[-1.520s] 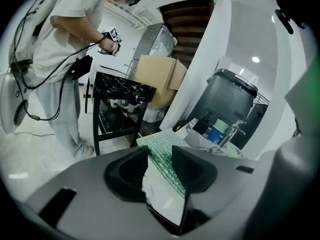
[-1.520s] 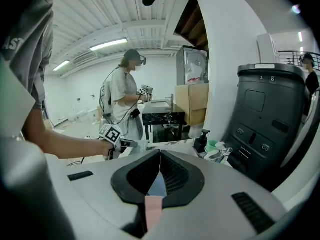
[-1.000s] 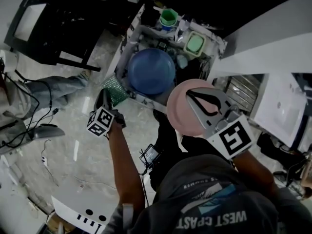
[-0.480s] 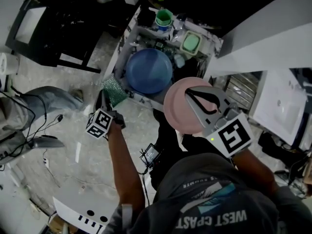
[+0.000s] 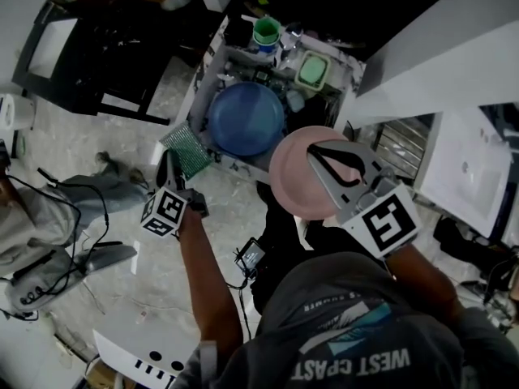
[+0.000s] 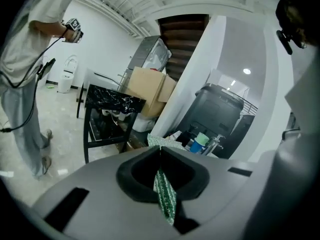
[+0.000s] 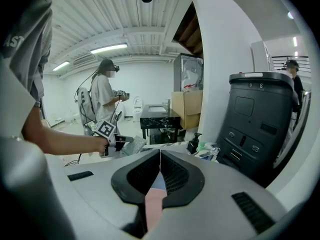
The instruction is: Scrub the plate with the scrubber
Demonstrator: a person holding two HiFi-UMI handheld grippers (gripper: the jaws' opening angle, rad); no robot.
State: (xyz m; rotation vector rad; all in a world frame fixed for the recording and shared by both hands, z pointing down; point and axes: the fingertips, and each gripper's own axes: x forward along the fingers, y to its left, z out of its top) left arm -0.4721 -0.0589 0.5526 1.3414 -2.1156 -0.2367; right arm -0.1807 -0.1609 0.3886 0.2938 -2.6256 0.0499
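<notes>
Head view: left tongs (image 5: 171, 168) pinch scrubber (image 5: 186, 147); right tongs (image 5: 313, 150) pinch pink plate (image 5: 288, 181).

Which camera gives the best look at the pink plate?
The head view: nearly the whole round pink plate shows, clamped in the right hand-held gripper. The right gripper view shows only a thin edge-on strip of it between its jaws; the left gripper view doesn't show it.

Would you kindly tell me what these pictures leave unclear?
- Head view: the right gripper covers part of the pink plate, hiding any dirt there.
- Right gripper view: the plate shows only edge-on between the jaws.
- Left gripper view: the left gripper hides most of the scrubber.
- Head view: the blue bowl hides the sink bottom.
</notes>
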